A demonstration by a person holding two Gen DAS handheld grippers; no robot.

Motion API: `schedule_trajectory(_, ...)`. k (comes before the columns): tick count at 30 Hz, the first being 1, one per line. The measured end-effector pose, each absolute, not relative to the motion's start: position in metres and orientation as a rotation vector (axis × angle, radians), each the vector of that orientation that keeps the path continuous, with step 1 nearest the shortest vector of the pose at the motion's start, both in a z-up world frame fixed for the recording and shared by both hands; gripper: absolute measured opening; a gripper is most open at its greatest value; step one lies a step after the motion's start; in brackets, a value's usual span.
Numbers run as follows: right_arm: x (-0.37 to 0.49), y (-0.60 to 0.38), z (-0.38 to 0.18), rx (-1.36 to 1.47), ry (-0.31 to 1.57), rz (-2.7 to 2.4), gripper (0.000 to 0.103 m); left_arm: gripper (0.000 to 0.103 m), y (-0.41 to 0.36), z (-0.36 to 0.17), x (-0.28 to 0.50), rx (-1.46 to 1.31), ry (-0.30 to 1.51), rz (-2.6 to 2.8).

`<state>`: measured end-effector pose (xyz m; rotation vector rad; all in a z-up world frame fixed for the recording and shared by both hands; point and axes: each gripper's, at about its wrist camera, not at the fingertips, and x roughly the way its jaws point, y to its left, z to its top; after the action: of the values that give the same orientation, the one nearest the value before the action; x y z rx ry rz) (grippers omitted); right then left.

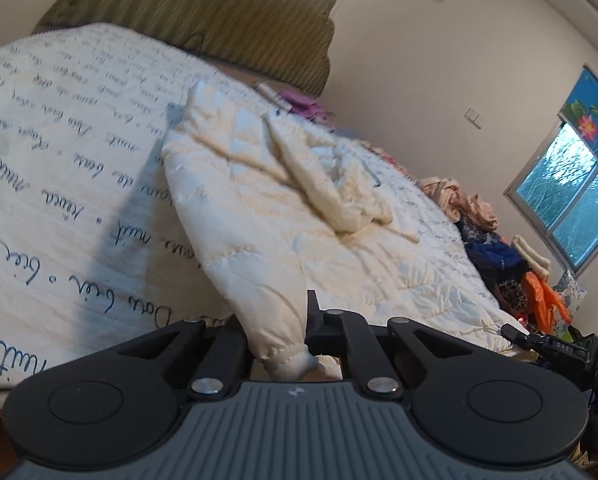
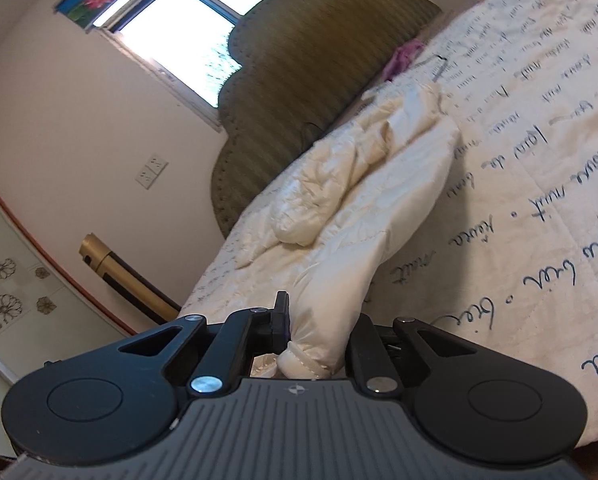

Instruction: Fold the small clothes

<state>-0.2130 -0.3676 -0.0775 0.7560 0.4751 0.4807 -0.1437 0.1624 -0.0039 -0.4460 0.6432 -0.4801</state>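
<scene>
jacket [image 1: 267,208]: cream quilted puffer, sprawled mid-bed [image 1: 59,168], collar twd headboard [image 1: 219,12]
handling: light, soft, slick shell, puffy – prob springs back
left tongs [image 1: 285,344]: pinching one sleeve cuff
right tongs [image 2: 319,344]: pinching other cuff
grip pt: elastic cuffs/seams, not padding

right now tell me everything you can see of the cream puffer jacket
The cream puffer jacket is quilted, slightly shiny and looks padded. It lies crumpled on the script-printed bedspread, its middle bunched into folds. Both sleeves end in gathered elastic cuffs. The left gripper is shut on one cuff, the right gripper on the other, both raised off the bed.
</scene>
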Motion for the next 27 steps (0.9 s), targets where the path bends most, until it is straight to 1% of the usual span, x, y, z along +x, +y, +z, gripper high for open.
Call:
schedule_trajectory(6, -0.225, -0.371, -0.039, 0.712, 0.367, 0.517, 0.014, 0.006, 0.165, 0.031, -0.149, -0.482, 0.513, -0.500)
schedule_trajectory(11, -0.206, -0.377, -0.009, 0.671, 0.283, 0.515, 0.014, 0.006, 0.163, 0.056, -0.131, -0.510, 0.429, -0.490)
schedule_trajectory(17, -0.161, -0.385, 0.019, 0.638, 0.228, 0.494, 0.014, 0.006, 0.154, 0.080, -0.099, -0.466, 0.368, -0.447)
schedule_trajectory(27, -0.063, -0.392, 0.030, 0.664, 0.206, 0.444, 0.014, 0.006, 0.143, 0.100, -0.013, -0.462, 0.363, -0.388)
